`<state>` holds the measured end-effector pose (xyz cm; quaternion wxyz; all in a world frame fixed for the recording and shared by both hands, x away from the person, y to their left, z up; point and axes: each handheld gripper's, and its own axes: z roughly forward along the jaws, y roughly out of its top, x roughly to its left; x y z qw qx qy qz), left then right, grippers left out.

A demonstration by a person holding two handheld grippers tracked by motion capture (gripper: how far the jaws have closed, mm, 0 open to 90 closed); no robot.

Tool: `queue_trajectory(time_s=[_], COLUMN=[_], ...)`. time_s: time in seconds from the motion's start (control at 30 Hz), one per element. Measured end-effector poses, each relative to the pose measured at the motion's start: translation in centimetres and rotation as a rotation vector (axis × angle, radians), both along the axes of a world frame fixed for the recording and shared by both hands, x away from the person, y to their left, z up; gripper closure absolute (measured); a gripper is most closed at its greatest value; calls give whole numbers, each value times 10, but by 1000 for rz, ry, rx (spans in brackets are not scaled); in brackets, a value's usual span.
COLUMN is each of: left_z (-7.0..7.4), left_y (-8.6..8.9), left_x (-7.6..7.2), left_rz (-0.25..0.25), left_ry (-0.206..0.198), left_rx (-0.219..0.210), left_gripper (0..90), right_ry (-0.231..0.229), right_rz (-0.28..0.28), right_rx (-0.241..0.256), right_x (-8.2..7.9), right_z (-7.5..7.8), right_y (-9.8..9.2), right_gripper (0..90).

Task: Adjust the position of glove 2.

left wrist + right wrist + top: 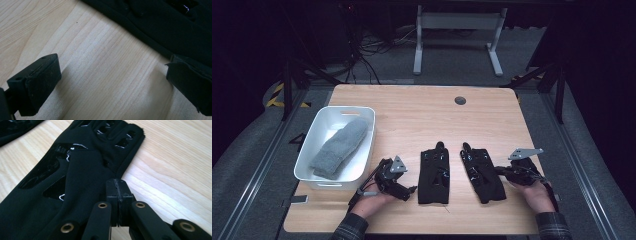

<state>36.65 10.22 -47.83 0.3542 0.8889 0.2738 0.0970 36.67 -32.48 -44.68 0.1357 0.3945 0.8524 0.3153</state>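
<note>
Your left gripper point(412, 190) gaped wide just left of the left glove point(434, 172); your right gripper point(119, 192) was pinched tight, empty, against the right glove point(75, 175).

Desk point(412, 110) layout: bin at the left, two gloves side by side near the front, a gripper outside each.

The bin point(317, 175) sits at the desk's left side with a sock point(339, 147) lying in it. To its right lies the left glove point(434, 172), then the right glove point(482, 172) just beside it, apart, both with fingers pointing away from the person. The left gripper point(404, 190) rests between bin and left glove, its jaws spread just beside the glove's edge point(160, 27). The right gripper point(502, 171) lies at the right glove's outer edge point(75, 170), jaws together, perhaps touching the fabric. A grommet point(460, 100) sits at the desk's far side.
</note>
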Motion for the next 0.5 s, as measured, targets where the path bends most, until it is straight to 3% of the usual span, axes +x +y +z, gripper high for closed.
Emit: queue_trajectory(time_s=[0.5], left_z=[0], left_y=[0], left_x=[0], left_rz=[1], left_ry=[-1], left_rx=[1], left_gripper=[0], right_ry=[7], right_rz=[119], right_rx=[-7], right_x=[-6], right_z=[-1], right_y=[35], right_gripper=[900])
